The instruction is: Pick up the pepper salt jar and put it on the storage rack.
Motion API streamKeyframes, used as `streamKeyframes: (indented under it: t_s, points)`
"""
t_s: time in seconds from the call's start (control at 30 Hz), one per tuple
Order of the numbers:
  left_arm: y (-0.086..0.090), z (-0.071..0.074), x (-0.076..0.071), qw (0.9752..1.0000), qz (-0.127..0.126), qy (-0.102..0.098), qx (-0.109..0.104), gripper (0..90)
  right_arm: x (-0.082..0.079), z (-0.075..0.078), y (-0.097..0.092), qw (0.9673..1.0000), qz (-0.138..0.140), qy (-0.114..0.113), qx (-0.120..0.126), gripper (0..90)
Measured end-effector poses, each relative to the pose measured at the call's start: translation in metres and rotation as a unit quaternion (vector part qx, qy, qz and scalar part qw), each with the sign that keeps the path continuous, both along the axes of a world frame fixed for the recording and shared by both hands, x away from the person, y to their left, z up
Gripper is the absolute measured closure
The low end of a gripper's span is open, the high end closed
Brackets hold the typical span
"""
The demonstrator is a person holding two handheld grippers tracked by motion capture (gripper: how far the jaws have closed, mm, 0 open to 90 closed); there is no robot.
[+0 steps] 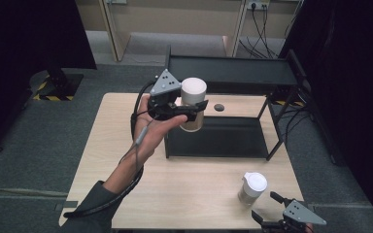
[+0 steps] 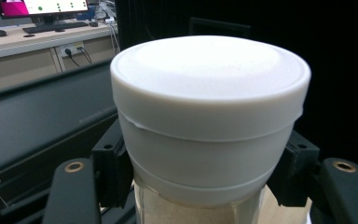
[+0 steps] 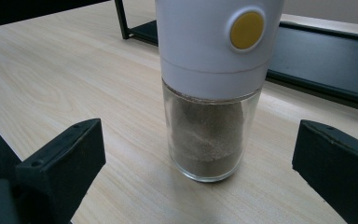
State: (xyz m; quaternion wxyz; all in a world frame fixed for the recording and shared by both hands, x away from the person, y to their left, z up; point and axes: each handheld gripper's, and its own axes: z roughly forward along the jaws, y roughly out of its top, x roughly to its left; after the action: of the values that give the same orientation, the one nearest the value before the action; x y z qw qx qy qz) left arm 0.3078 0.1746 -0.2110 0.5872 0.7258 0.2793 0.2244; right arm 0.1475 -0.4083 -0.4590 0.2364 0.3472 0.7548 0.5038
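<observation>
Two glass spice jars with white plastic caps were in play. The left tool (image 1: 190,110) held one of them, the lifted jar (image 1: 193,104), clear of the pale wooden worktop (image 1: 126,145) and in front of the upper tier of the black metal two-tier shelf rack (image 1: 230,73). In the left gripper view its jaws pressed on either side of that jar's white cap (image 2: 209,116) just above the glass, and pale, sandy powder showed in the glass body (image 2: 200,214) below.

The second jar (image 1: 252,188) stood upright on the worktop near the right tool (image 1: 267,206), whose jaws stood wide and apart from it, with nothing between the pads. In the right gripper view this jar's clear body (image 3: 209,135) held a brownish ground spice to about three quarters, under a white grinder-like cap with a round yellow button (image 3: 246,30).

Both jars would probably handle as rigid and moderately light, but glass is breakable and smooth, and the plastic cap is slick. A hold low on the cap or at the glass shoulder seemed soundest; a grip on the cap alone risked the body slipping or the cap working loose, so the jar was best kept upright and set down gently. A small dark round object (image 1: 218,107) lay on the worktop beside the rack.
</observation>
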Motion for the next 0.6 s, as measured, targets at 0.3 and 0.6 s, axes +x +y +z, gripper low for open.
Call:
streamKeyframes:
  t_s: [0.3,0.6]
  points:
    - [-0.004,0.022,0.01,0.9998,0.019,0.005,0.003,35.1,0.001,0.0,0.001,1.0,0.003,0.001,-0.001,2.9]
    - [-0.014,0.046,0.021,0.9991,0.041,0.003,0.008,35.1,0.001,0.0,0.0,1.0,0.004,0.001,0.0,2.9]
